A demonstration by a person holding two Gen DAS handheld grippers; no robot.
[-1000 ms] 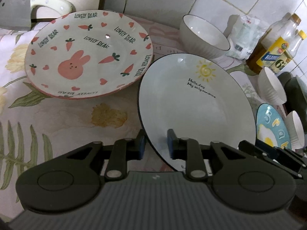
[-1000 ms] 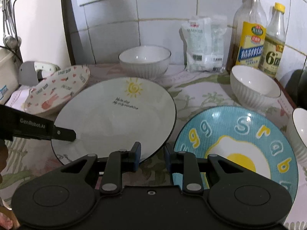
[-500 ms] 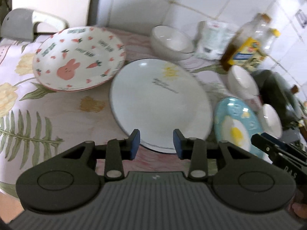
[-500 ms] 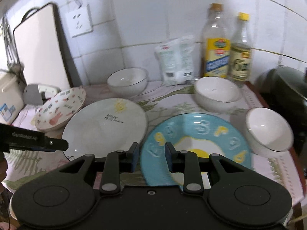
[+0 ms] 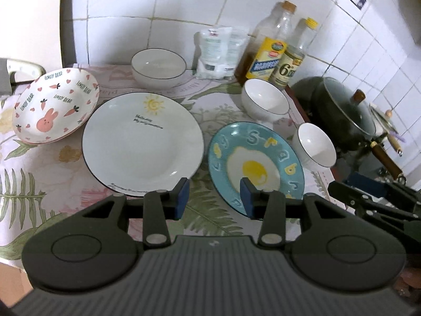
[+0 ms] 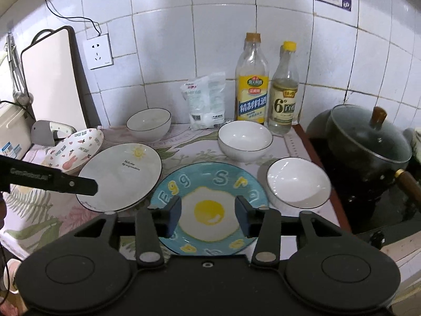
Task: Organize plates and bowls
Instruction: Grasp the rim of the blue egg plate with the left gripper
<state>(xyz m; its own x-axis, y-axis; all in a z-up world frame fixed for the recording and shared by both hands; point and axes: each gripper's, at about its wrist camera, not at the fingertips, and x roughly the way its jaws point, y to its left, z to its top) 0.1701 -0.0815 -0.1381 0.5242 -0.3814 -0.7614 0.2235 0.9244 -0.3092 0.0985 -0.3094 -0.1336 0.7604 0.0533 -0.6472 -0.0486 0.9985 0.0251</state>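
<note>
Left gripper [image 5: 213,194] is held with fingers spread, nothing between them, raised above the near edge of the floral tablecloth [image 5: 39,173]; a second ago it was narrower and set about the rim of the sun plate [image 5: 143,142], so that plate is taken as released. Right gripper [image 6: 208,217] is likewise spread wider than before and empty, held over the egg plate [image 6: 210,205]. Relative to the egg plate: sun plate just beside it on the left, bunny plate [image 5: 54,105] further left, one white bowl [image 6: 298,183] just right, a second bowl [image 6: 244,139] behind, a third bowl [image 6: 148,123] behind-left. Nothing is stacked yet; both tools are judged free for a first pick, probably the egg plate.
</note>
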